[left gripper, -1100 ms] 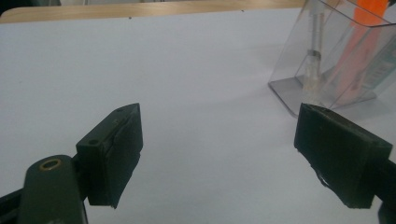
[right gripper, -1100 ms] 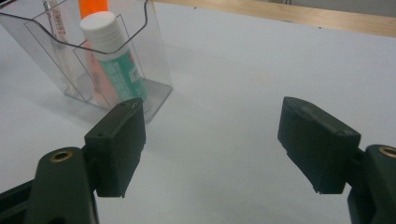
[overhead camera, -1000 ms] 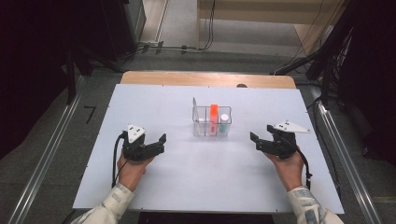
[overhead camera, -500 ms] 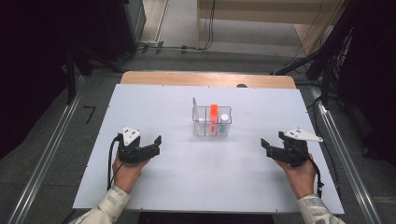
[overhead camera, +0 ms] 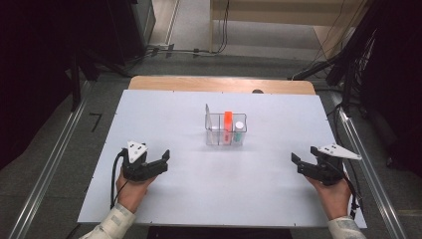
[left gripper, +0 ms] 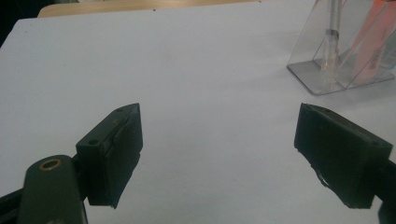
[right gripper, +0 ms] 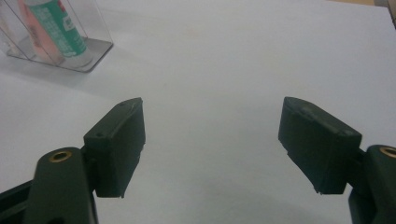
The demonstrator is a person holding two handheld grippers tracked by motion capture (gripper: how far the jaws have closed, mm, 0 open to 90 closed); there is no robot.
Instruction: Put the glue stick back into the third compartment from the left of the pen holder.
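Two hand-held grippers rest low on the white worktop [overhead camera: 164, 119], jaws wide and empty: the left hand-held gripper [overhead camera: 161, 160] and right hand-held gripper [overhead camera: 297, 163] flank a clear organiser [overhead camera: 225, 130] well apart at centre, holding an orange tube [overhead camera: 228, 119] and a green-labelled bottle [overhead camera: 239, 130], seemingly poised before reaching.

We held the left gripper [overhead camera: 161, 160] near the table's [overhead camera: 174, 114] left front and the right gripper [overhead camera: 297, 163] near its right front, well apart. Between and beyond them stood the organizer [overhead camera: 225, 130]; in it a tube [overhead camera: 228, 122] stood left of a bottle [overhead camera: 239, 130].
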